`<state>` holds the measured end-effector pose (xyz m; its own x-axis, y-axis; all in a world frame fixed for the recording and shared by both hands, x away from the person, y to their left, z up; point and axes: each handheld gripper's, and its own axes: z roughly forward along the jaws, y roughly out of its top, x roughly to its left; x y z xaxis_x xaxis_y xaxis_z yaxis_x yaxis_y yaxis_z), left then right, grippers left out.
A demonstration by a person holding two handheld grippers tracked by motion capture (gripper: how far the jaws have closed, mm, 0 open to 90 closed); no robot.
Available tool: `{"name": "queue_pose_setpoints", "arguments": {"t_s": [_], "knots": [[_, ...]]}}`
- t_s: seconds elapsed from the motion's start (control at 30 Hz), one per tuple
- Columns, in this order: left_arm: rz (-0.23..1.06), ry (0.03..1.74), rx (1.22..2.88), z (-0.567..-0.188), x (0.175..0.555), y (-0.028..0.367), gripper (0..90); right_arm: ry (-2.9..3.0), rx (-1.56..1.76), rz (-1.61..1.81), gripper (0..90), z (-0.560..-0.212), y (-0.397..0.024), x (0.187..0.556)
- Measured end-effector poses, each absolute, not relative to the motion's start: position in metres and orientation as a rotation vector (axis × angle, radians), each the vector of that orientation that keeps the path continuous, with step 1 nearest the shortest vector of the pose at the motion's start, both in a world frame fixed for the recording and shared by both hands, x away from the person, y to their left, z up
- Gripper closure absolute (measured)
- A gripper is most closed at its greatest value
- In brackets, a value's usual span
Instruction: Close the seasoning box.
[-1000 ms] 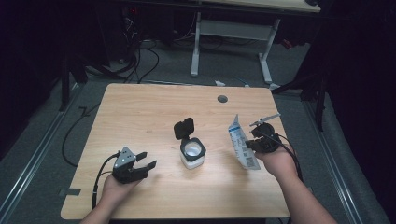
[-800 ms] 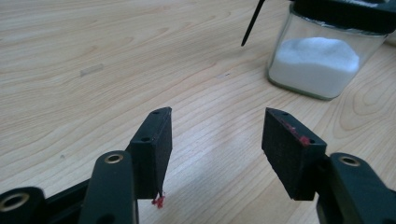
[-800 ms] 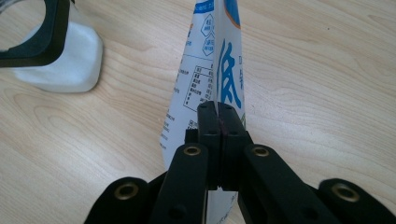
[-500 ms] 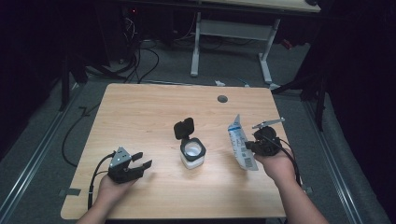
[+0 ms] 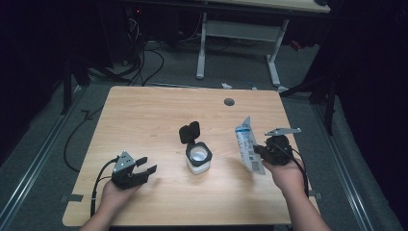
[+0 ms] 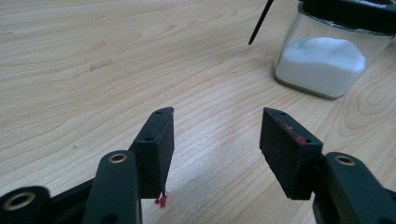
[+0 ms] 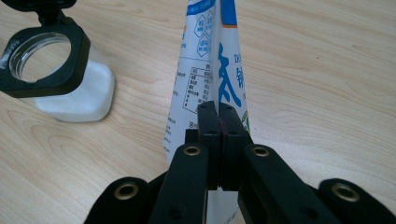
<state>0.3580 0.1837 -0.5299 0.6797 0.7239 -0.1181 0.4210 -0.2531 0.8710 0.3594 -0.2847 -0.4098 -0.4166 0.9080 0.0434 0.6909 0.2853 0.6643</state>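
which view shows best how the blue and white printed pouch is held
The right gripper view: the right gripper has its black jaws shut on the blue and white printed pouch, its label readable. The high view shows the pouch small and upright. The left gripper view gives nothing on it.

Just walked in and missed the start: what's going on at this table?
A person works with a gripper in each hand. The right gripper is shut on a white and blue pouch, holding it upright. The left gripper rests open near the table's front edge. Between them stands a glass jar of white powder, its black lid flipped open.
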Motion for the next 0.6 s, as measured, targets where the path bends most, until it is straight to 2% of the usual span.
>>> {"name": "queue_pose_setpoints", "arguments": {"t_s": [0.6], "knots": [[0.394,0.883,1.891,-0.529,0.353,0.181,44.6,2.043,1.392,1.06,90.0,-0.43,-0.296,0.337]]}}
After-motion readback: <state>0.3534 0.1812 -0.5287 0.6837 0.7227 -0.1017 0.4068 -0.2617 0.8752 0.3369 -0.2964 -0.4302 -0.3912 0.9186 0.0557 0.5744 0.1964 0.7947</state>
